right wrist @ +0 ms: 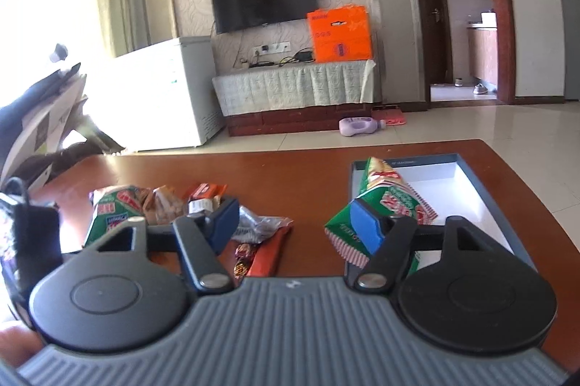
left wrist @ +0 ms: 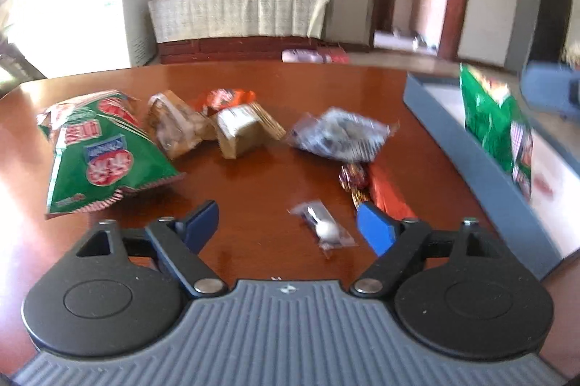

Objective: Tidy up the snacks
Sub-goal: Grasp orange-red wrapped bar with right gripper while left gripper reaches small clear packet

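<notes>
My left gripper (left wrist: 288, 222) hangs open over the brown table (left wrist: 253, 179), with nothing between its pads. Just ahead lies a small clear packet (left wrist: 322, 228). Further off are a green snack bag (left wrist: 105, 154), brown packets (left wrist: 174, 128), a silver-dark packet (left wrist: 340, 135) and a red-orange bar (left wrist: 388, 193). At the right, a second green bag (right wrist: 391, 201) stands in the grey-blue box (right wrist: 409, 162). My right gripper (right wrist: 295, 222) is open, and that bag rests by its right finger only. The bag (left wrist: 496, 132) also shows in the left wrist view.
The box's long wall (left wrist: 471, 154) runs along the table's right side. The table's far edge (right wrist: 290, 148) drops to a tiled floor. Beyond it are a cabinet with an orange box (right wrist: 339, 34) and a white chest freezer (right wrist: 163, 92). A hand (right wrist: 14, 342) shows at the lower left.
</notes>
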Tool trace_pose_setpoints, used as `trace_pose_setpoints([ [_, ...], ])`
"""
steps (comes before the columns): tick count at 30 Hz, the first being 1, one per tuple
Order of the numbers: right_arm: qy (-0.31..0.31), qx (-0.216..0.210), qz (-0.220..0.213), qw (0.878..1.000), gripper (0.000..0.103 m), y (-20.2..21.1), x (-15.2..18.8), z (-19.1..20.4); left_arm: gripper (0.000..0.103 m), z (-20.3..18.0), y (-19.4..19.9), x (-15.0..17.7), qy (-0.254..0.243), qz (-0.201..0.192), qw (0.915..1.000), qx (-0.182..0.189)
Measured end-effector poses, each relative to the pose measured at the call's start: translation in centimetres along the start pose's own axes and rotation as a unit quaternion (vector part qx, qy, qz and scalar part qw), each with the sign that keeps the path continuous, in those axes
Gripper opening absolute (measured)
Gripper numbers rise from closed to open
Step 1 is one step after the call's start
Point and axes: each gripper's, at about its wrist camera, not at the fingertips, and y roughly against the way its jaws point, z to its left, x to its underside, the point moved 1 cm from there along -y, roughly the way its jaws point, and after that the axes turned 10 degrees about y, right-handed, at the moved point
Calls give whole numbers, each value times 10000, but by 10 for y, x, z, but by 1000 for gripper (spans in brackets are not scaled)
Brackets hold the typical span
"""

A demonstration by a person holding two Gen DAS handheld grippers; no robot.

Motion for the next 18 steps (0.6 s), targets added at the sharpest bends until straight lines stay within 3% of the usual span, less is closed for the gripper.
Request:
trace_pose_setpoints([
  [1, 32, -76, -5, 10000, 54, -1, 0, 3, 66, -3, -7, 0, -87, 202, 9998, -15],
  [3, 88, -318, 46, 9994, 47, -4, -1, 10, 49, 0, -9, -1, -12, 210, 9998, -2],
  [7, 252, -475, 481, 9974, 42, -28, 3, 29, 32, 11, -11, -3, 95, 259, 9996, -49],
  [11, 133, -161, 1097, 9937, 38, -65, 11, 35, 30, 22, -10, -4, 248, 331, 9991, 23],
  [18, 110, 304, 1569, 9871, 38, -105, 22, 48, 35, 27, -12, -3, 47, 339, 9993, 133],
])
